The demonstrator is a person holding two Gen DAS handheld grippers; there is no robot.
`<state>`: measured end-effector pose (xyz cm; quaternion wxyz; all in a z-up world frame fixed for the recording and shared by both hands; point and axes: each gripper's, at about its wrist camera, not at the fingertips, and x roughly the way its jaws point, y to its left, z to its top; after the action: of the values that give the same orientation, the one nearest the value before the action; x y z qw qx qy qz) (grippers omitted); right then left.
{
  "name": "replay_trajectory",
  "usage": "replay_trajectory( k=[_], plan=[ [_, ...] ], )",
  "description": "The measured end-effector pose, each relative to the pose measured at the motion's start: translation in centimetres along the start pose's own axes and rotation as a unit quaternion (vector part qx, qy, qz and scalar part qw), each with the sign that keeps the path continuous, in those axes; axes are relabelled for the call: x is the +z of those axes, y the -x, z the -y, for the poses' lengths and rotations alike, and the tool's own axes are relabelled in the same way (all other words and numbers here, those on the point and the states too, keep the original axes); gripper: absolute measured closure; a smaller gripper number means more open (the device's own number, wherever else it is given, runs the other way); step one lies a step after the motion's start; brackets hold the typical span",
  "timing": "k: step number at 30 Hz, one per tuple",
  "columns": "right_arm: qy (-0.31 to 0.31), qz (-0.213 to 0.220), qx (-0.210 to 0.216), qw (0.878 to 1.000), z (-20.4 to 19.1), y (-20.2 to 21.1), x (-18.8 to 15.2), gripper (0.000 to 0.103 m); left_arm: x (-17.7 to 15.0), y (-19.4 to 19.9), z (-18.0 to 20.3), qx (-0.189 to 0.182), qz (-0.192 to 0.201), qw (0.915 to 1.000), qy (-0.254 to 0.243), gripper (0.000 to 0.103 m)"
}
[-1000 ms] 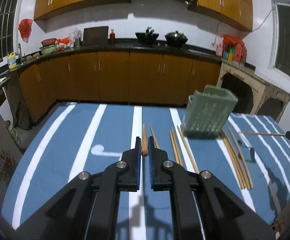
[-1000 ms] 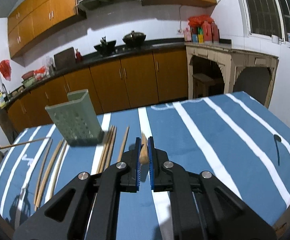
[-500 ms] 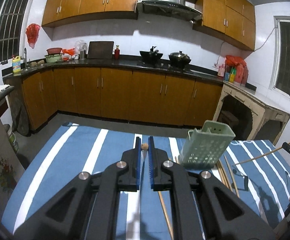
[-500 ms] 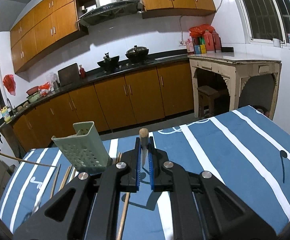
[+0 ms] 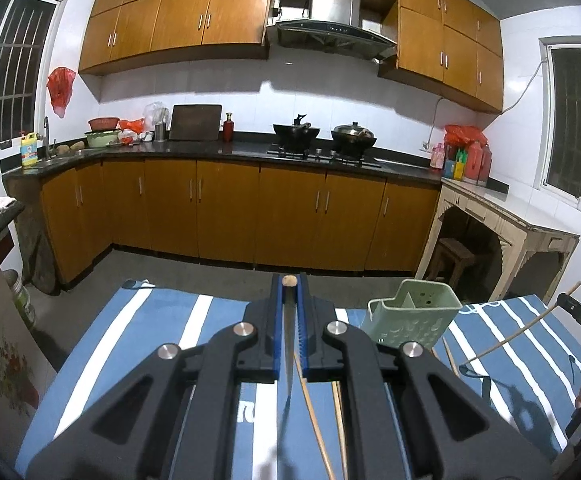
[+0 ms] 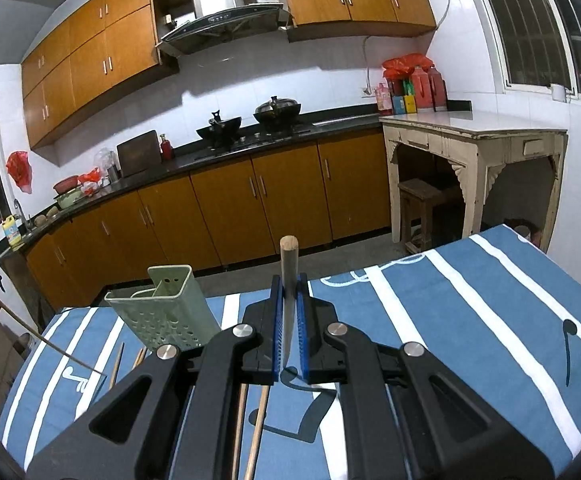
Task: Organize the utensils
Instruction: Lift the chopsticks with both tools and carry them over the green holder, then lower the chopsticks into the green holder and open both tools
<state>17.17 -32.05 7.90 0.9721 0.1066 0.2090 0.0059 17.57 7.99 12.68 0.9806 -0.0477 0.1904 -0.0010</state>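
Table under blue cloth with white stripes. Kitchen behind: orange-brown cabinets, black counter, two woks on the hob, steel range hood, barred windows either side.

Green perforated utensil holder stands upright on the cloth, divider inside. Loose chopsticks lie flat on the cloth just beside the holder's base, towards the camera.

Left gripper, left of the holder, narrow, clamped on an upright wooden stick; only its rounded end shows above the blue pads.

Right gripper, right of the holder, likewise clamped on a wooden chopstick, upright, top well above the fingers.
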Motion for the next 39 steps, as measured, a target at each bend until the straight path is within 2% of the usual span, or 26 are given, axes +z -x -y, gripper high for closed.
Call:
replay_trajectory(
  k=[11,15,21,25,30,39],
  plan=[
    [0.028,0.041,0.014,0.999,-2.2,1.1,4.8,0.096,3.3,0.3,0.2,-0.002,0.024,0.9997,0.001,0.095],
    [0.033,0.069,0.029,0.997,-3.5,2.2,7.2,0.096,6.4,1.0,1.0,-0.016,0.05,0.9986,-0.003,0.095],
    [0.034,0.099,0.074,0.992,-6.4,2.8,10.7,0.096,11.0,1.7,3.3,-0.048,0.081,0.9955,-0.002,0.095],
    [0.046,0.093,0.1,0.99,-8.3,1.8,11.3,0.096,13.1,1.0,5.4,-0.071,0.085,0.9938,-0.002,0.095],
    [0.053,0.079,0.117,0.989,-9.2,0.5,10.9,0.096,13.6,-0.6,6.6,-0.094,0.071,0.993,0.009,0.095],
    [0.043,0.021,0.128,0.991,-9.5,-2.9,8.9,0.096,11.3,-4.7,8.4,-0.11,0.03,0.9933,0.019,0.095]
  ],
)
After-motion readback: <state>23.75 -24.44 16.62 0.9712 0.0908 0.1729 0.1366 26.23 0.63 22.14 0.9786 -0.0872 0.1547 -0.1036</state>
